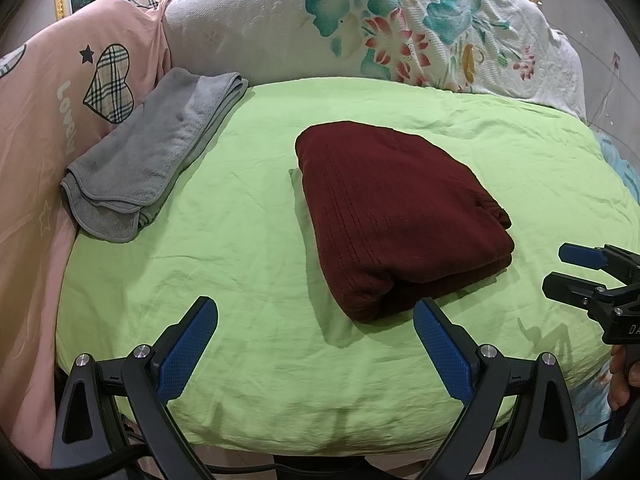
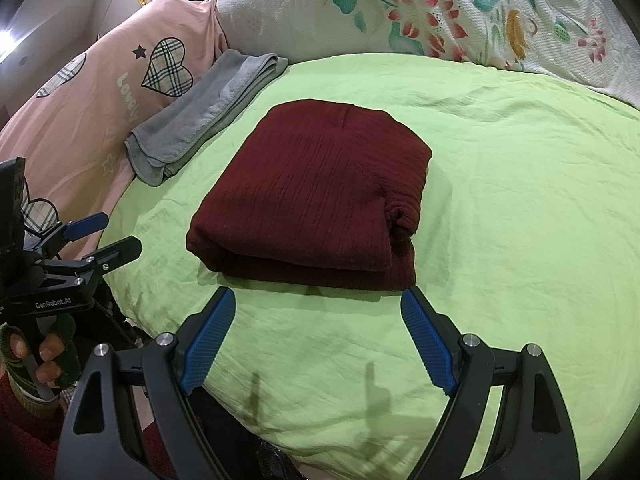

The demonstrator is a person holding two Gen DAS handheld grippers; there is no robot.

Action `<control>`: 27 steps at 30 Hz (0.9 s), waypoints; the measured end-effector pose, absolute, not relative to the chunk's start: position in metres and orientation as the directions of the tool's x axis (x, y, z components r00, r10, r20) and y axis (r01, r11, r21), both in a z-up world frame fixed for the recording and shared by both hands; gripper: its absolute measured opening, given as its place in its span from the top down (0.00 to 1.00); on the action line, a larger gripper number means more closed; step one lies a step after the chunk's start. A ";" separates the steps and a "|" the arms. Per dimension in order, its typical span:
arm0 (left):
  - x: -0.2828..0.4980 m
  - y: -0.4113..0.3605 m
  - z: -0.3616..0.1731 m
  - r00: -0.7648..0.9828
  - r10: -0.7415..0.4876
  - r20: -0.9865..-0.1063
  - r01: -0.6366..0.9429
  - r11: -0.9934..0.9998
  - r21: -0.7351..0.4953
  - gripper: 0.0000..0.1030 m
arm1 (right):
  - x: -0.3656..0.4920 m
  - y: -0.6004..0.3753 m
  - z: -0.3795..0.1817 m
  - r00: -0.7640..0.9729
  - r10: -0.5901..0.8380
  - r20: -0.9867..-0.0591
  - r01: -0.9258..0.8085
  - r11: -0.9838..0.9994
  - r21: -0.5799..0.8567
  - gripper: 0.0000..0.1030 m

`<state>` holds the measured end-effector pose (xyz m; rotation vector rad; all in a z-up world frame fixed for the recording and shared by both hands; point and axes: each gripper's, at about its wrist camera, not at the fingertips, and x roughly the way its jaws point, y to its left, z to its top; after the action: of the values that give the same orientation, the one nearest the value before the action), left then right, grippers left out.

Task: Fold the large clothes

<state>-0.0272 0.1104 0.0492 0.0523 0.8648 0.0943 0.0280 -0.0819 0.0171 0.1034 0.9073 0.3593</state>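
Note:
A dark red ribbed knit garment lies folded into a thick rectangle on the light green sheet; it also shows in the right wrist view. My left gripper is open and empty, just in front of the garment's near corner. My right gripper is open and empty, close to the garment's near folded edge without touching it. The right gripper also shows at the right edge of the left wrist view, and the left gripper at the left of the right wrist view.
A folded grey towel lies at the sheet's far left, against a pink quilt with plaid hearts. A white floral bedspread is bunched along the back. The green sheet's front edge drops off near me.

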 end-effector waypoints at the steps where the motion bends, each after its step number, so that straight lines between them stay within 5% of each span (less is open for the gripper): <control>1: -0.028 0.110 0.049 0.645 0.105 -0.757 -0.063 0.994 0.084 0.04 | 0.029 -0.083 0.017 0.560 0.349 -0.752 -0.263 0.935 0.238 0.18; 27: -0.022 0.111 0.051 0.645 0.096 -0.758 -0.065 0.995 0.071 0.04 | 0.034 -0.078 0.021 0.560 0.345 -0.754 -0.261 0.936 0.234 0.18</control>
<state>-0.0217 0.1114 0.0513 0.0381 0.8645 0.0917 0.0345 -0.0783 0.0206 0.0991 0.9096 0.3578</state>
